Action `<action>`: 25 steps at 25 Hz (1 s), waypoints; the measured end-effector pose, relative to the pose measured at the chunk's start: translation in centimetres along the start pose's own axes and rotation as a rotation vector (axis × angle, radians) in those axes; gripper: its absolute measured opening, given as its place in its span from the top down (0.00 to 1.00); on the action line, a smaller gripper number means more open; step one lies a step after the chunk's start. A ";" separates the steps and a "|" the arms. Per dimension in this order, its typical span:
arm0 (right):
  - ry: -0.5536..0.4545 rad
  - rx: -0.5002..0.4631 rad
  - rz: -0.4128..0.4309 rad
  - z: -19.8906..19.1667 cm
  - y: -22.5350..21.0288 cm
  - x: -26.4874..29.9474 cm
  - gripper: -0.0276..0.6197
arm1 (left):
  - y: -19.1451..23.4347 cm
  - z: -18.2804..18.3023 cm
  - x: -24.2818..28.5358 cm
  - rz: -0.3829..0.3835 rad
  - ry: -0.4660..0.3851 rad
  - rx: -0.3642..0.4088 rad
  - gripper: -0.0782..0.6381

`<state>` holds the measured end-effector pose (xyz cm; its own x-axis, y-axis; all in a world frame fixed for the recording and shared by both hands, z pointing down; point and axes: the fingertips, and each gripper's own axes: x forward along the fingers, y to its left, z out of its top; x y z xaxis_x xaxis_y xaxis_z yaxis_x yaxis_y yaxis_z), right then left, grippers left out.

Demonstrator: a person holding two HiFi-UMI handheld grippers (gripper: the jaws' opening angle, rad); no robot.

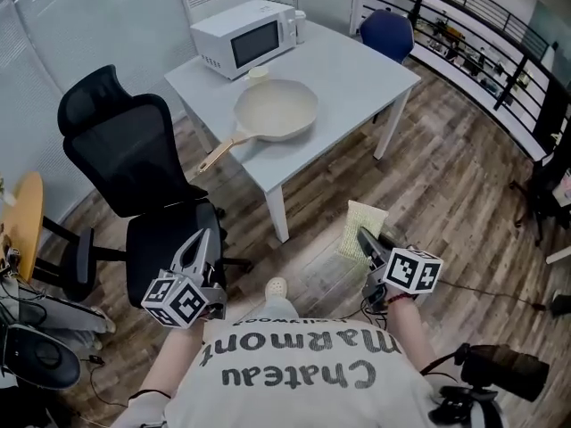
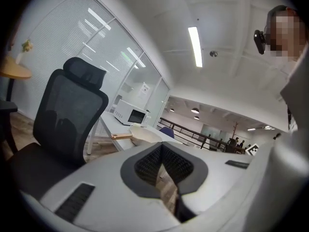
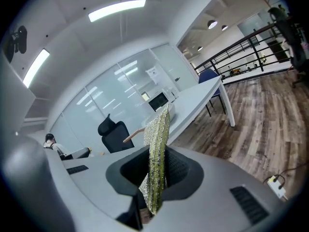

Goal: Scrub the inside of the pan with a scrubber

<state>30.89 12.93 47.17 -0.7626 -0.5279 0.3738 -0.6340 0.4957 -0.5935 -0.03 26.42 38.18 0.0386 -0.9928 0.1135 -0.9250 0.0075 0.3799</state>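
The pan [image 1: 277, 110] lies on the white table [image 1: 357, 69], handle pointing off the near-left edge, well apart from both grippers. Behind it stand a microwave [image 1: 245, 38] and, just beside the pan's rim, a small cup [image 1: 258, 75]. A black chair [image 1: 134, 168] stands between the left gripper [image 1: 198, 243] and the table's near corner. A blue chair [image 1: 386, 32] sits at the table's far side. At the left edge of the head view is a round yellow table [image 1: 22, 221].

The left gripper's jaws are closed together with nothing between them. The right gripper [image 1: 368, 239] is clamped on the scrubber [image 1: 364, 226], which sticks up past the jaws as a flat sheet over the wood floor [image 1: 446, 194].

From the left gripper view, the chair [image 2: 67, 115] fills the left side, with the microwave [image 2: 130, 114] and pan [image 2: 142, 135] showing just past its right edge, above the gripper's tips [image 2: 163, 151].

In the right gripper view the scrubber [image 3: 157, 144] stands edge-on between the jaws [image 3: 157, 178] and hides most of the pan (only the handle pokes out on its left). This view alone shows a seated person [image 3: 50, 143] at far left and a power strip [image 3: 275, 182] on the floor.
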 end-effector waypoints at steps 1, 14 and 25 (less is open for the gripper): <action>-0.004 -0.005 -0.001 0.9 0.3 1.1 0.87 | 0.6 0.6 1.1 -0.006 0.000 0.004 0.90; -0.077 -0.060 -0.032 10.7 2.8 13.7 0.87 | 10.0 7.0 14.7 -0.020 0.035 0.070 0.90; -0.031 -0.114 -0.079 12.4 3.8 20.5 0.87 | 15.4 7.2 20.9 -0.046 0.062 -0.020 0.90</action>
<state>14.50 -4.57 43.74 -0.7068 -0.5885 0.3927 -0.7035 0.5264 -0.4774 -16.23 4.97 39.79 0.1050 -0.9827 0.1523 -0.9139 -0.0350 0.4044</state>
